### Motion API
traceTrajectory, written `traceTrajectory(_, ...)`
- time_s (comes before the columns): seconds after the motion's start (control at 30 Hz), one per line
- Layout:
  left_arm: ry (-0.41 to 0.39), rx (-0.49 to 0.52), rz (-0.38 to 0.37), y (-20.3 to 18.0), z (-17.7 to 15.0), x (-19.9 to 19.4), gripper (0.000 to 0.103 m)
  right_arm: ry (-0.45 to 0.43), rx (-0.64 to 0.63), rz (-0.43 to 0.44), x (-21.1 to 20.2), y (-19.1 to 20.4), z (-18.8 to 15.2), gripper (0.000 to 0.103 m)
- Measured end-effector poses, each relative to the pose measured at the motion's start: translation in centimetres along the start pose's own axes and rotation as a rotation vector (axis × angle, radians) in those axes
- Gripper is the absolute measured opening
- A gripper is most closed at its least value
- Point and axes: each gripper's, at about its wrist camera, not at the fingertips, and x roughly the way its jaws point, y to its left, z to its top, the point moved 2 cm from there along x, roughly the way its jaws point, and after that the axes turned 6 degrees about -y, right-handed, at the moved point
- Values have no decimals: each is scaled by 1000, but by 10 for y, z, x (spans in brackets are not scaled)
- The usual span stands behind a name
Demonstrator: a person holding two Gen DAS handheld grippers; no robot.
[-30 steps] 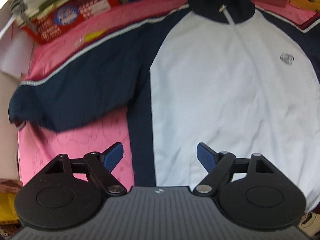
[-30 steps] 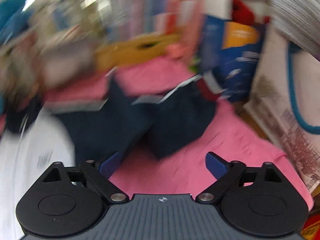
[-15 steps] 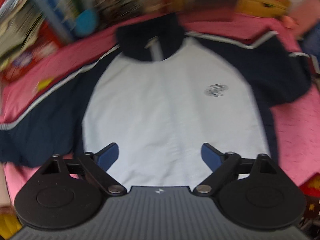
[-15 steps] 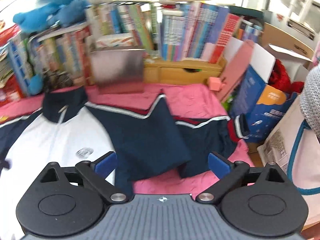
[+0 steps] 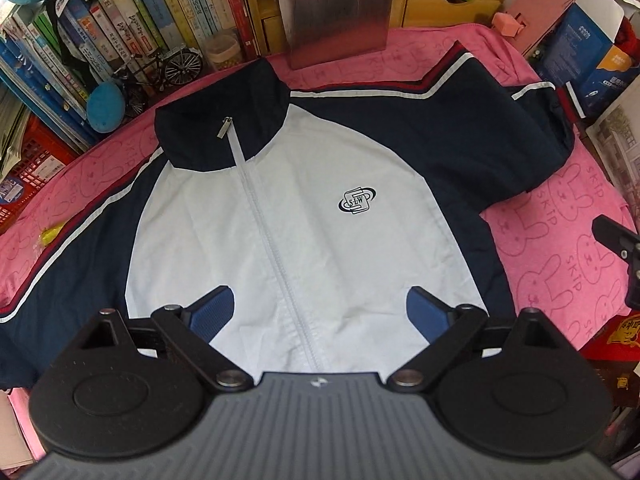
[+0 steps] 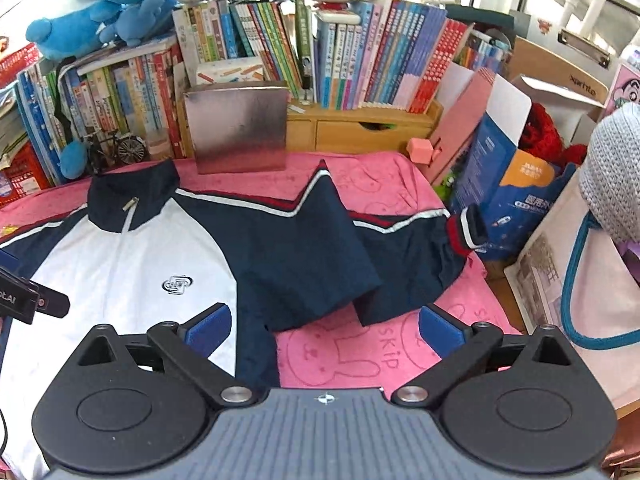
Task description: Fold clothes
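A white and navy zip jacket [image 5: 320, 220] lies face up on a pink cloth [image 5: 560, 240], collar at the far side. Its left sleeve [image 5: 72, 264] stretches out to the left. The other sleeve [image 6: 400, 264] lies bent, its striped cuff [image 6: 464, 232] at the cloth's right edge. My left gripper [image 5: 320, 298] hovers above the white front near the hem, open and empty. My right gripper [image 6: 324, 314] hangs over the jacket's right side and the bare pink cloth [image 6: 360, 352]; its jaws are opening with nothing between them. One of its fingers [image 5: 616, 236] shows at the left wrist view's right edge.
A silver box [image 5: 336, 12] stands just behind the collar. Rows of books [image 6: 360, 60], a toy bicycle [image 5: 160, 68] and a wooden drawer unit [image 6: 360, 128] line the back. A blue carton [image 6: 500, 200] and bags crowd the right edge.
The left wrist view swung from the left sleeve to the middle of the white front and rose. The right wrist view steadied from a blur and rose. Both pairs of jaws widened.
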Motion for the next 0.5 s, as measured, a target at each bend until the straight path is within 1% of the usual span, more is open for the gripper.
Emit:
traceTrajectory(0.13,20,0,14,-2,0,6,94,10,16,-11,17,-11,-2,103)
traceTrajectory(0.3,60,-29,48,5,2,22,94,27,22,-39,51,-34,-5,103)
traceTrajectory(0.37,65,-51,66,16,2,27,94,32,31,-55,68,-46,-5,103)
traceTrajectory(0.43,70,-93,106,36,-1,32,95,19,23,-66,80,-54,-3,101)
traceTrajectory(0.5,90,-150,160,60,-9,40,95,-28,-30,-41,89,-56,1,97)
